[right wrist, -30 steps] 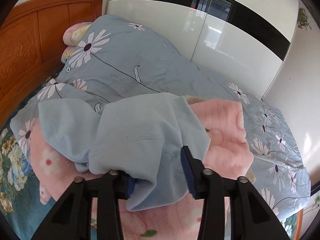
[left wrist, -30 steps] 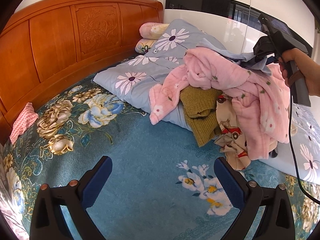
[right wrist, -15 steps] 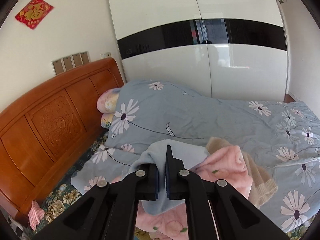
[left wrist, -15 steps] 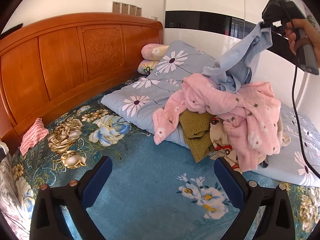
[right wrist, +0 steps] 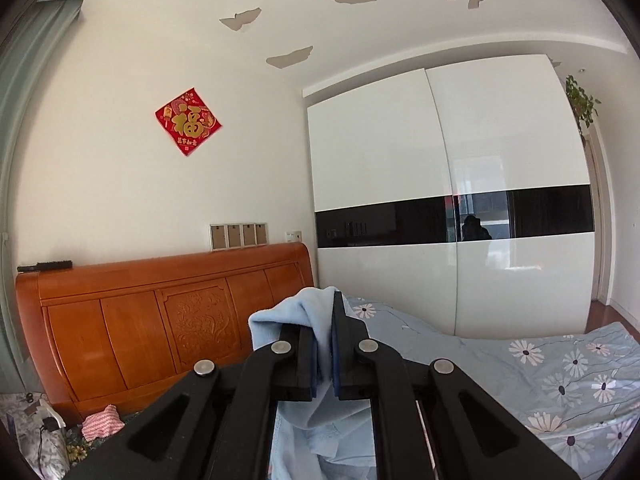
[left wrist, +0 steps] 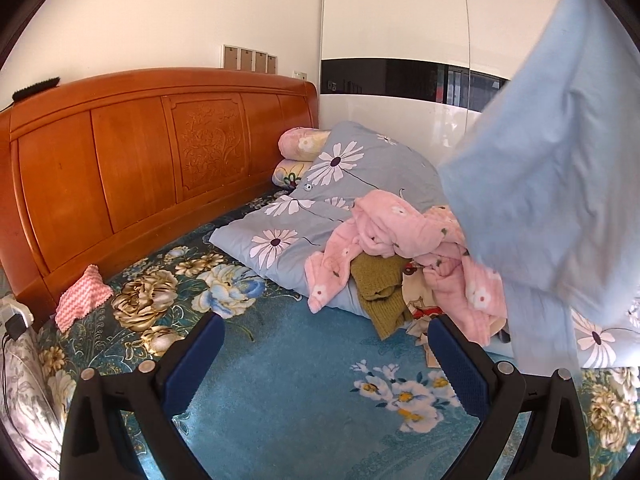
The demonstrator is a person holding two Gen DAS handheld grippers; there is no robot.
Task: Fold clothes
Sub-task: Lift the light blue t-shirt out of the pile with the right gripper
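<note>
Lifted clear of the pile since half a second ago, the light blue garment [left wrist: 552, 184] now hangs high on my right side and fills the right of the left wrist view, its lower end trailing down past the pink floral pyjamas [left wrist: 404, 236]. My right gripper [right wrist: 323, 344] has its jaws pressed together on a bunched fold of that garment [right wrist: 316, 320]; cloth spills over the left finger and drops away below, and that camera now tilts up at the wall and ceiling rather than down at the bed. My left gripper [left wrist: 324, 354] is wide apart, gripping nothing, hovering low over the teal floral bedspread [left wrist: 288, 360], same as before. Rest of the pile sits just past it: pink pyjamas on top, olive knit sweater [left wrist: 380, 288] under them, a cream piece with red cartoon print [left wrist: 420, 306] beside that, all leaning on the grey-blue daisy duvet [left wrist: 320, 208]. Two pillows [left wrist: 300, 144] stacked at the wooden headboard [left wrist: 160, 168]. Pink zigzag cloth [left wrist: 80, 300] lies by the headboard's left end. White wardrobe with a black band [right wrist: 460, 216] behind the bed; red fu decoration [right wrist: 188, 120] on the wall.
</note>
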